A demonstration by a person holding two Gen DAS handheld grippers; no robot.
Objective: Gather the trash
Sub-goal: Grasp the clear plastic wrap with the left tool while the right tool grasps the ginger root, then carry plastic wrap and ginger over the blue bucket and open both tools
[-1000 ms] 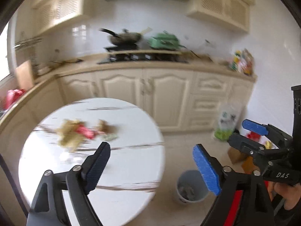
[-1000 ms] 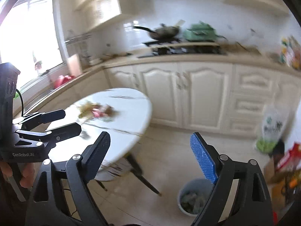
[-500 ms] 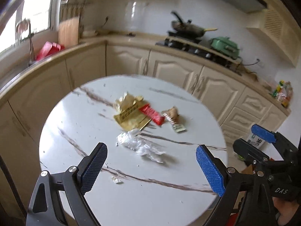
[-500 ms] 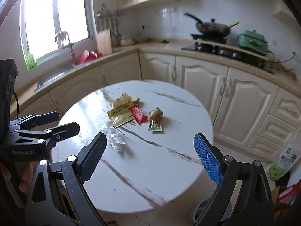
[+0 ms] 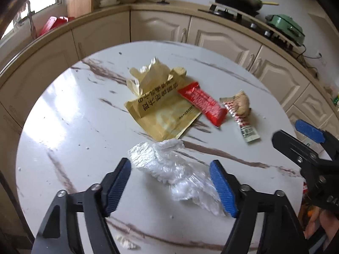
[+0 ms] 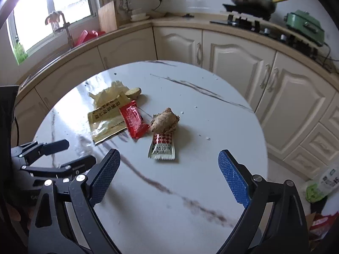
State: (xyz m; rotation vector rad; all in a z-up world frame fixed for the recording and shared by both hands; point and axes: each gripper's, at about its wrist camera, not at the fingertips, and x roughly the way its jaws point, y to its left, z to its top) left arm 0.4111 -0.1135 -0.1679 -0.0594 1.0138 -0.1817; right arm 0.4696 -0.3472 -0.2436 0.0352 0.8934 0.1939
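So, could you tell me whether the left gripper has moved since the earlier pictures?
Yes. The left gripper has come in and down over the round table, from well short of the clear plastic wrap to straddling it, its jaws closing but not yet pressing.

crumpled clear plastic wrap (image 5: 173, 169), gold pouch (image 5: 163, 108), red wrapper (image 5: 202, 103), checked sachet (image 6: 162, 148) and brown lump (image 6: 165, 121), shown lying scattered on the table top.

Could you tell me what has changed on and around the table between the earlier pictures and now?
Both grippers have swung in over the round table and dropped closer. The left gripper now straddles the crumpled clear plastic, and its jaws have just been closing, though the pads do not press it yet. The right gripper stays open above the sauce packet, holding nothing. The yellow bag, red wrapper and ginger lie where they were.
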